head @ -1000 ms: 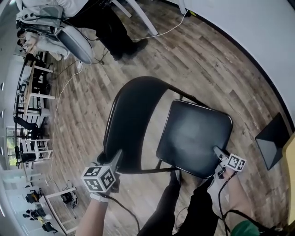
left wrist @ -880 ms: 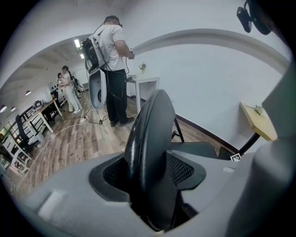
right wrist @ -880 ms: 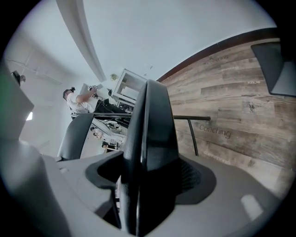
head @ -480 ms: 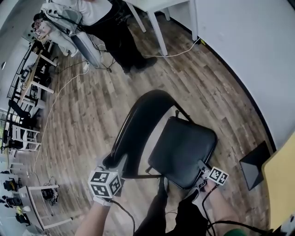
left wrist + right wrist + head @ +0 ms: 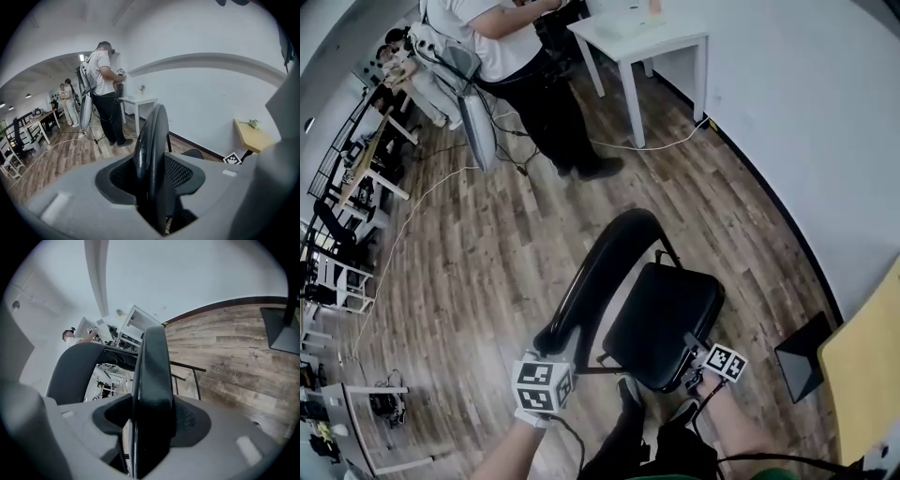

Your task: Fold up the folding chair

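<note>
The black metal folding chair point(image 5: 656, 328) stands on the wood-plank floor point(image 5: 487, 244), its curved backrest point(image 5: 598, 272) left of its padded seat point(image 5: 675, 305) in the head view. Behind it a small white table point(image 5: 642, 33) stands by the wall point(image 5: 806, 122), with a standing person point(image 5: 511, 47) just left of it. A dark flat square base point(image 5: 802, 361) lies on the floor right of the chair.

Glossy black chair point(image 5: 661, 323), wood-plank floor point(image 5: 487, 253) (matt)

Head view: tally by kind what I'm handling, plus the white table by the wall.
folding chair: 1
hand-held gripper: 2, the left hand-held gripper shut on the backrest, the right hand-held gripper on the seat; both pairs of jaws have just been closing
white table: 1
Total: 4
</note>
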Available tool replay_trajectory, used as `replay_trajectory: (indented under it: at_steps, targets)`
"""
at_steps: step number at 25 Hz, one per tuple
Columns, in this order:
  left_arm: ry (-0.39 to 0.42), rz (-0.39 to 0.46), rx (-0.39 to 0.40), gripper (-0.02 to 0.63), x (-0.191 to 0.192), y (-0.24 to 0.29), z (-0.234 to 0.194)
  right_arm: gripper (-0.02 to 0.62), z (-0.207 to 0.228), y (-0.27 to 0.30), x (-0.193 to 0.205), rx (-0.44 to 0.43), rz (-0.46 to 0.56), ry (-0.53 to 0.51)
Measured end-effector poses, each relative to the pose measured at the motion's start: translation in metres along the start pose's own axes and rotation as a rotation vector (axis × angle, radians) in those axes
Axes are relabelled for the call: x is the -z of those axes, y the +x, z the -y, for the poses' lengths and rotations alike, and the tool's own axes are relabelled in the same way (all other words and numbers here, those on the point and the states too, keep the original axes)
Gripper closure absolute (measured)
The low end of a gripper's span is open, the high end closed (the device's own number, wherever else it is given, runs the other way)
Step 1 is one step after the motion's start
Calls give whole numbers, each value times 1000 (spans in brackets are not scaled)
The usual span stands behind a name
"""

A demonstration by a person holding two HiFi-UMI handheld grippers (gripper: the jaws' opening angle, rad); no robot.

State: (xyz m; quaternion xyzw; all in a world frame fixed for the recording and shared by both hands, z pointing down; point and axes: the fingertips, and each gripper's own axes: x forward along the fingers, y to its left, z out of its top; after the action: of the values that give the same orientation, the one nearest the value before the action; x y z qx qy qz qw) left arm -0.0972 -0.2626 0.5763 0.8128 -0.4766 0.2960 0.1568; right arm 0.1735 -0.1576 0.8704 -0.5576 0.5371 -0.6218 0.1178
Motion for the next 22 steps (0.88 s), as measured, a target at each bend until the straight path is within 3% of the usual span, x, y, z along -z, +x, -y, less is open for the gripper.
replay_trajectory:
  at_steps: [14,18,22]
  targets:
    - [-4,43,67,440,-38,-27,-33,410,-149,45,14,30,22,8]
    - [-5,35,80,443,-40,-31,-41,423,-177,59,20,38,17,12]
    - [6,50,77,443,-46,-34,-48,425,-192,72,26,101,20,-11]
